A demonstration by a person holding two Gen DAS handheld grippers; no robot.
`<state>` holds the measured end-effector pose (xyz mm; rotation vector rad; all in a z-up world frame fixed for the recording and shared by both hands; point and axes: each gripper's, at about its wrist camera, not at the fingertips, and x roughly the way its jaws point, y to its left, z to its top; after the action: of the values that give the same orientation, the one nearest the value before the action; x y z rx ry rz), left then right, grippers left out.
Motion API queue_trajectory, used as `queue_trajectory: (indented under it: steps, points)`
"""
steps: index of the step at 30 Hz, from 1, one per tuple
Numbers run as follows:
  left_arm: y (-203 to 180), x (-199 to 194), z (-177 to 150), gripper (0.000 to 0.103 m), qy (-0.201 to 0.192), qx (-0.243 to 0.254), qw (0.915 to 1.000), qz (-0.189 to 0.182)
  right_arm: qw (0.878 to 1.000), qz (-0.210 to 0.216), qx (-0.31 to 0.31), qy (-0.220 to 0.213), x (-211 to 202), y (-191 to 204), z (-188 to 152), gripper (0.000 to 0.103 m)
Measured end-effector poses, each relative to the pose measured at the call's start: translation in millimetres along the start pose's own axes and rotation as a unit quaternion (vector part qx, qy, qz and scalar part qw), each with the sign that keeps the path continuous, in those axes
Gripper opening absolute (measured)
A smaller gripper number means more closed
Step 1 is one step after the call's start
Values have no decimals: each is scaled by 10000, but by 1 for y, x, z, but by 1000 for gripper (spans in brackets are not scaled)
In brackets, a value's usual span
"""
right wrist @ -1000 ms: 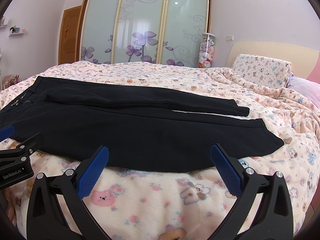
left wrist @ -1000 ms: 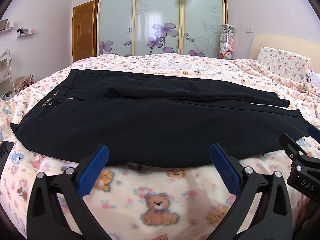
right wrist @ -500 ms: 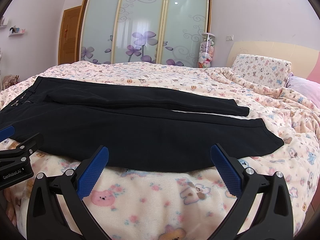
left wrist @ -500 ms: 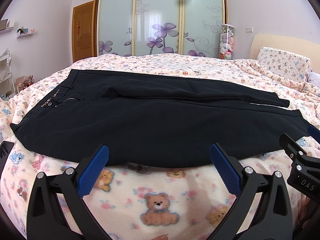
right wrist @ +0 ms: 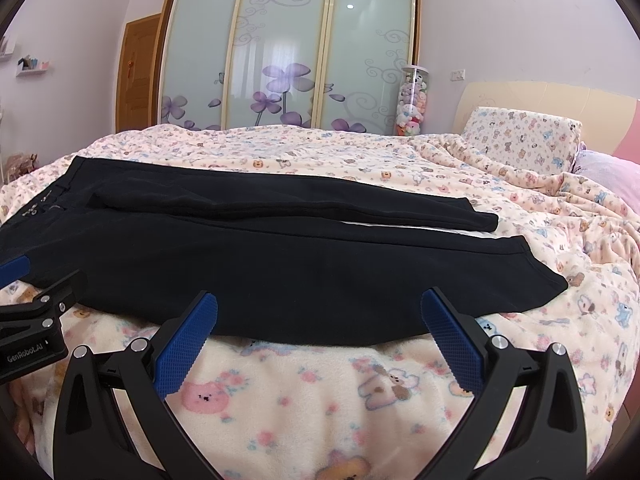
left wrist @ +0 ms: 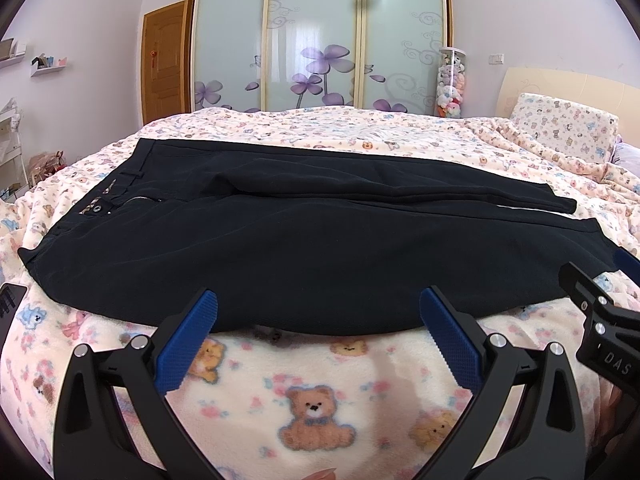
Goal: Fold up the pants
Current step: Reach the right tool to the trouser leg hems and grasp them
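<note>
Black pants (left wrist: 304,240) lie flat across the bed, waistband at the left, both legs running right to the cuffs; they also show in the right wrist view (right wrist: 280,264). The far leg lies partly over the near one. My left gripper (left wrist: 318,312) is open and empty, just short of the pants' near edge toward the waist side. My right gripper (right wrist: 318,312) is open and empty, just short of the near edge toward the cuff side. Each gripper shows at the side of the other's view.
The bed has a pink teddy-bear blanket (left wrist: 320,392). A matching pillow (right wrist: 524,136) and headboard (right wrist: 560,100) stand at the right. A sliding-door wardrobe (left wrist: 320,40) and a wooden door (left wrist: 164,60) are behind the bed.
</note>
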<state>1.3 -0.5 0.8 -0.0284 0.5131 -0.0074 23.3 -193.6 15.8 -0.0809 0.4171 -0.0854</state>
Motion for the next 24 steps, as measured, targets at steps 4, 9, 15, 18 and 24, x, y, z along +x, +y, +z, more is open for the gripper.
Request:
queue_trajectory:
  steps: [4, 9, 15, 18, 24]
  points:
    - [-1, -4, 2, 101, -6, 0, 10000, -97, 9998, 46, 166, 27, 5, -16, 4, 102]
    - [-6, -2, 13, 101, 70, 89, 9997, -199, 9987, 258, 417, 118, 12, -32, 15, 102]
    - [-10, 1, 44, 101, -169, 265, 9995, 60, 9950, 947, 270, -143, 20, -43, 48, 102]
    - [-7, 7, 59, 101, -391, 207, 9987, 261, 9908, 1350, 20, -133, 38, -58, 73, 102]
    - [3, 37, 64, 101, -423, -97, 9971, 627, 9862, 1479, 729, 125, 108, -141, 129, 102]
